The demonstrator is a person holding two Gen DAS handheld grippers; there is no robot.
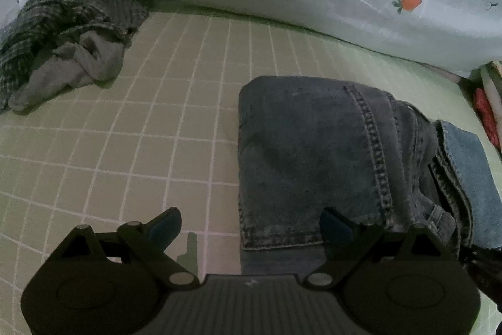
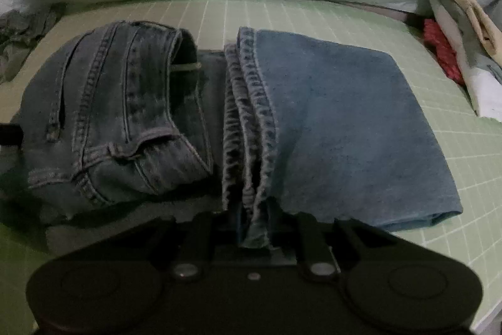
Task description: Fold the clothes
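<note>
Jeans (image 2: 188, 121): folded blue denim, thick stitched hems, frame centre on green gridded mat (image 1: 141, 146) | right gripper (image 2: 255, 228): jaws pinching bunched hem layers | left gripper (image 1: 251, 225): jaws spread, empty, at denim's lower edge | plaid cloth heap (image 1: 62, 30): crumpled, upper left.

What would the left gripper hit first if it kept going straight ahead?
Probably the jeans: the left gripper is open over their near left edge, its left finger over the green mat. Depth is unclear.

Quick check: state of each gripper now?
Left gripper: open, holding nothing, jaws straddling the edge of the folded jeans.
Right gripper: closed on the jeans' hem edges.
</note>
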